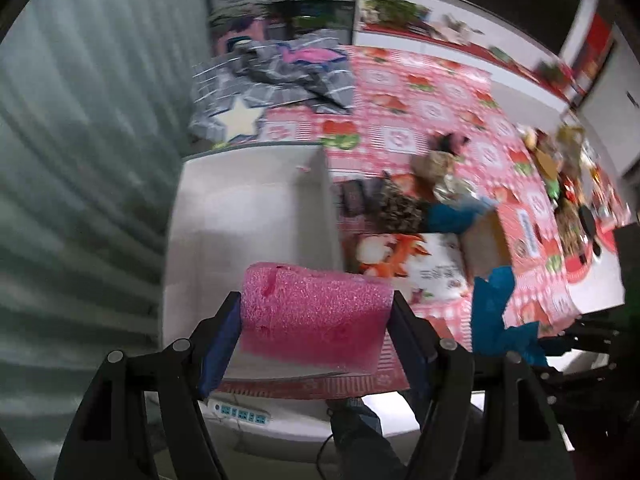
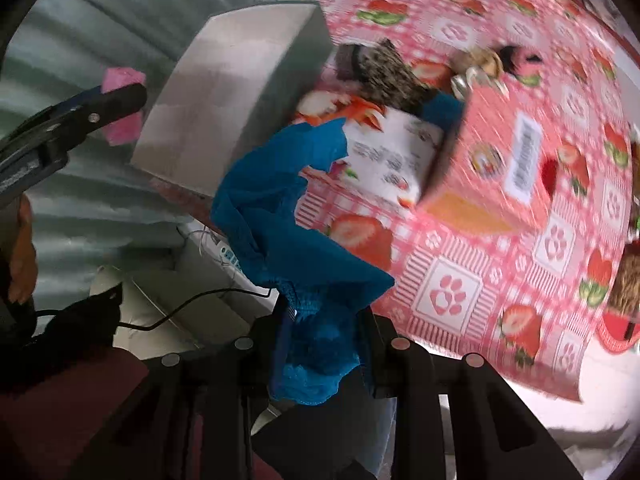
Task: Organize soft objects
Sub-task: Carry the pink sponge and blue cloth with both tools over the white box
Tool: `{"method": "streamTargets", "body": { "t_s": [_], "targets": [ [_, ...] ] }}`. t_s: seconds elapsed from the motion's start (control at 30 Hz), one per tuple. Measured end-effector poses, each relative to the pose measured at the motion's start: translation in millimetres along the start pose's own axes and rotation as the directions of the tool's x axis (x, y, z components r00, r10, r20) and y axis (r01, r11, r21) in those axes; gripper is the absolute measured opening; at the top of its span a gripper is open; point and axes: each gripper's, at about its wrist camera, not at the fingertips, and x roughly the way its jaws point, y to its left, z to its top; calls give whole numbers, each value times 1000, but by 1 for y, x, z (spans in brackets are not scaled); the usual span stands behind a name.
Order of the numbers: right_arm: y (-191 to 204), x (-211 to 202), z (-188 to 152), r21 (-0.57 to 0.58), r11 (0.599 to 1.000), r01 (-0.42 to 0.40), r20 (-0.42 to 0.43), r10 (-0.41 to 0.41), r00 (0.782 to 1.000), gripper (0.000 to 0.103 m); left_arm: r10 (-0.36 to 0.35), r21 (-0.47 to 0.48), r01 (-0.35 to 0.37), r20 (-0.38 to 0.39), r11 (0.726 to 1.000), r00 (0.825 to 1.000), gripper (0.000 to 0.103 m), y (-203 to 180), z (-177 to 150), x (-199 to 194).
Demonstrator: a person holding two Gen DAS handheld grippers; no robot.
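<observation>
My left gripper (image 1: 316, 320) is shut on a pink foam block (image 1: 312, 312) and holds it in the air in front of a white box (image 1: 248, 216). In the right wrist view the left gripper's finger (image 2: 100, 108) and the pink foam block (image 2: 122, 128) show at the left, beside the white box (image 2: 224, 92). My right gripper (image 2: 324, 340) is shut on a crumpled blue cloth (image 2: 288, 216) that hangs above the table's near edge. The blue cloth (image 1: 496, 308) also shows at the right in the left wrist view.
The table has a red strawberry-check cloth (image 2: 500, 264). An open cardboard box (image 2: 400, 152) holds soft items. A grey star-print fabric (image 1: 260, 84) lies at the far end. More clutter (image 1: 568, 184) sits at the right. A power strip (image 1: 240, 414) lies on the floor.
</observation>
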Motion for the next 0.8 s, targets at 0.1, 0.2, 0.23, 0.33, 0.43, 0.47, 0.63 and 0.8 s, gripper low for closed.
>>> {"method": "streamTargets", "body": {
  "t_s": [0.1, 0.2, 0.23, 0.33, 0.43, 0.47, 0.63, 0.8],
  "targets": [
    [16, -3, 13, -33, 999, -11, 6, 11, 1000, 31, 20, -57, -20, -2, 998, 1000, 74, 18, -1, 1],
    [35, -3, 26, -67, 998, -17, 11, 18, 1000, 31, 44, -111, -45, -14, 993, 999, 74, 39, -6, 5],
    [38, -3, 30, -75, 997, -20, 11, 21, 1000, 31, 50, -131, -52, -21, 990, 999, 74, 46, -8, 6],
    [61, 1, 44, -120, 993, -25, 10, 27, 1000, 31, 73, -184, -77, -31, 980, 997, 74, 66, -17, 7],
    [76, 7, 54, -140, 989, -44, -3, 44, 999, 31, 89, -226, -100, -59, 969, 994, 74, 81, -25, 10],
    [82, 11, 58, -147, 988, -56, -14, 54, 998, 31, 94, -233, -107, -65, 967, 993, 74, 84, -27, 12],
    [100, 21, 71, -163, 983, -79, -42, 73, 996, 31, 97, -269, -120, -97, 956, 991, 74, 96, -35, 21],
    [111, 30, 82, -177, 981, -84, -55, 75, 996, 31, 101, -279, -130, -118, 951, 988, 74, 99, -38, 28]
  ]
}}
